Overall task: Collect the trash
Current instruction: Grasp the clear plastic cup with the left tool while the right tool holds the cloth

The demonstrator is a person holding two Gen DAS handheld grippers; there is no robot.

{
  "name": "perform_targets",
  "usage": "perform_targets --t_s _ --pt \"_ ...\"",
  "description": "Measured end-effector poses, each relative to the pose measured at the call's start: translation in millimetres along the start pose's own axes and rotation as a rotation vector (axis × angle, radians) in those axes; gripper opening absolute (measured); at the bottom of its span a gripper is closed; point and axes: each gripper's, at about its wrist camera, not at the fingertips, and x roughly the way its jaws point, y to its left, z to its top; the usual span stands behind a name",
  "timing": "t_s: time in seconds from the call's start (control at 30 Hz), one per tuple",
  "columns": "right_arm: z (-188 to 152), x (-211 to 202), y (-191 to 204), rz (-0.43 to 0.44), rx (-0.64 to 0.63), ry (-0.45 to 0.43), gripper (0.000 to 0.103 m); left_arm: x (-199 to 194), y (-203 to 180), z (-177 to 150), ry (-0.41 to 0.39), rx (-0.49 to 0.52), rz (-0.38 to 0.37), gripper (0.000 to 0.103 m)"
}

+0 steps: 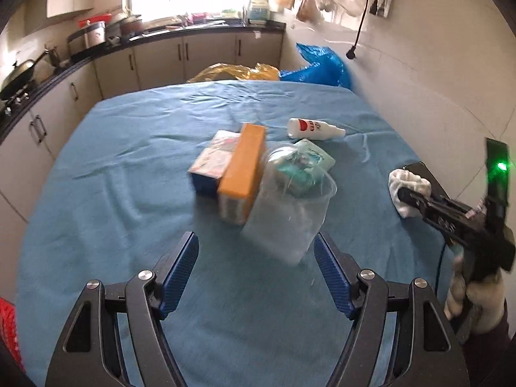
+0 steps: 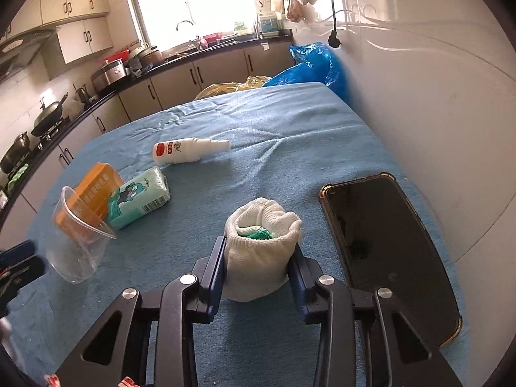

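Left wrist view: the left gripper (image 1: 256, 253) has its jaws spread wide with nothing between them, hovering over the bench (image 1: 113, 167) with its blue cloth. Just ahead of the jaws, a bit to the right of center, sits a clear plastic cup (image 1: 288, 206), kinda blurry. Behind it there's an orange box (image 1: 242, 171) leaning against a blue and white box (image 1: 213, 164), plus a green tissue pack (image 1: 311, 158) seen partly through the cup. A white spray bottle (image 1: 314, 128) lies on its side farther back. Off to the right, the right gripper (image 1: 407, 196) is pinching a white rolled sock (image 1: 408, 183).

Right wrist view: the right gripper (image 2: 259, 267) has its jaws closed in on the white rolled sock (image 2: 261, 251), squeezing it from both sides, something green tucked inside the roll. A black phone (image 2: 387, 251) lies just to the right of it. The clear plastic cup (image 2: 77, 242) is well off to the left, with the orange box (image 2: 93, 193) and green tissue pack (image 2: 138, 196) touching behind it, spray bottle (image 2: 187, 151) farther back.
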Motion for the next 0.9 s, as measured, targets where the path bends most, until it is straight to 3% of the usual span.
perform_targets --t_s 0.3,0.33,0.37,0.7,0.9 --pt "-1 1 1 0.013 0.011 0.005 0.039 37 -12 14 0.043 -0.038 -0.056 0.073" --pt "-1 1 0 0.013 0.011 0.005 0.039 39 -14 12 0.053 -0.043 -0.062 0.064" --pt "-1 1 0 0.014 0.012 0.005 0.039 41 -15 11 0.065 -0.046 -0.064 0.039" --pt "-3 -1 0 0.023 0.008 -0.014 0.036 -7 -19 -8 0.005 -0.084 -0.084 0.037" --pt "-4 -7 0 0.030 0.017 -0.035 0.036 -65 -8 -37 -0.065 -0.087 0.003 0.037"
